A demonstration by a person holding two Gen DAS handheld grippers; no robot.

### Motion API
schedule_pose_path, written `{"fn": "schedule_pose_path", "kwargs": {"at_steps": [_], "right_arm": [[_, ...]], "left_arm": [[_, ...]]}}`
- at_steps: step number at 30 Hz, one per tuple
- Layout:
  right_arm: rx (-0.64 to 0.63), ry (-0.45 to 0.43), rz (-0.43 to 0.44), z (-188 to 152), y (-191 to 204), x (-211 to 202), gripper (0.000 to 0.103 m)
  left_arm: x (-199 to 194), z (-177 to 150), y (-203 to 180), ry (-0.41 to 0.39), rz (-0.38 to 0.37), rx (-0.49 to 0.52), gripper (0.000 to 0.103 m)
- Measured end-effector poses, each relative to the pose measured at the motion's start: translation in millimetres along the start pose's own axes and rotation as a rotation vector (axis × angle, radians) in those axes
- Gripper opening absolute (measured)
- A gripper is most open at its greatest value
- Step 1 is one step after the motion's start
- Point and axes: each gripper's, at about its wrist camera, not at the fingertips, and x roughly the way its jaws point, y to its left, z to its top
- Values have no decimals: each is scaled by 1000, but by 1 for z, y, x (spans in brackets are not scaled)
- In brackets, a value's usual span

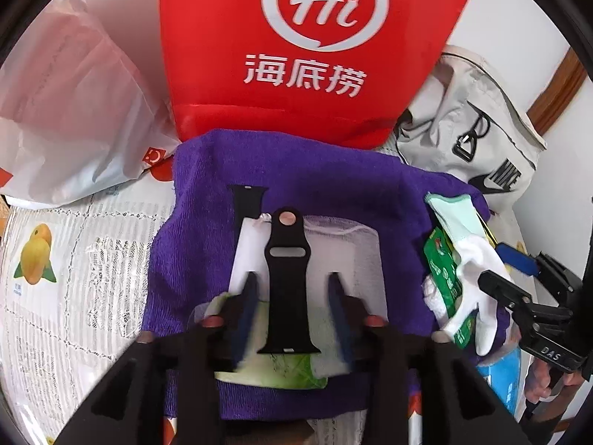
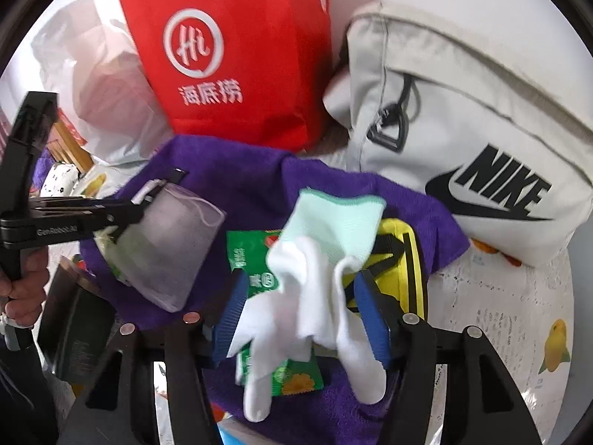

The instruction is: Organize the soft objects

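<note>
In the left wrist view, the left tongs [image 1: 292, 296] stand parted over a purple towel [image 1: 296, 181] on the lace-covered tabletop [image 1: 74, 296], with a black watch strap [image 1: 287, 278] lying loose between the blue pads, touching neither, on top of a white mesh pouch [image 1: 341, 237], and a red bag [image 1: 307, 55] stands behind the towel. In the right wrist view, the right tongs [image 2: 300, 315] are likewise spread, a white glove with a mint cuff [image 2: 318, 259] draped between the pads and not pinched, over a green packet [image 2: 255, 259] and a yellow item [image 2: 404, 259] on the same towel, a grey Nike bag [image 2: 463, 111] behind.
</note>
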Motion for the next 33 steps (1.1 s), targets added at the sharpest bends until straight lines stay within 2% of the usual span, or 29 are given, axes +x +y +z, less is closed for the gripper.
{"fn": "schedule_pose_path", "kwargs": {"at_steps": [3,5,8,11,14,19,22,25,29,30,33], "right_arm": [[7,-23,-20,-1,2,-10,72],[35,-21,-37,-1,0,-16,73],[79,-3,-42,-3,0,-25,73],[97,14,-71,-9,5,-37,73],[116,16,-63,-18,16,-56,73],[124,9,-81,-36,42,-91,73],[120,8,-98,-52,60,-111,74],[128,0,-126,-70,75,-129,82],[136,-17,-111,-97,93,-156,87],[138,-23,-125,-105,98,-163,91],[135,-49,-192,-125,109,-185,93]], "left_arm": [[-10,-2,-2,-20,17,7,50],[-20,-3,-3,-25,16,13,50],[-39,-9,-5,-51,16,26,59],[-56,-18,-9,-58,20,39,60],[-75,-31,-15,-56,29,59,65],[-115,-63,-28,-99,59,98,73],[-138,-82,-34,-130,52,101,77],[-163,-104,-39,-173,50,86,82],[-189,-134,-49,-201,33,86,84],[-196,-143,-52,-206,34,88,84],[-210,-165,-57,-228,60,97,88]]}}
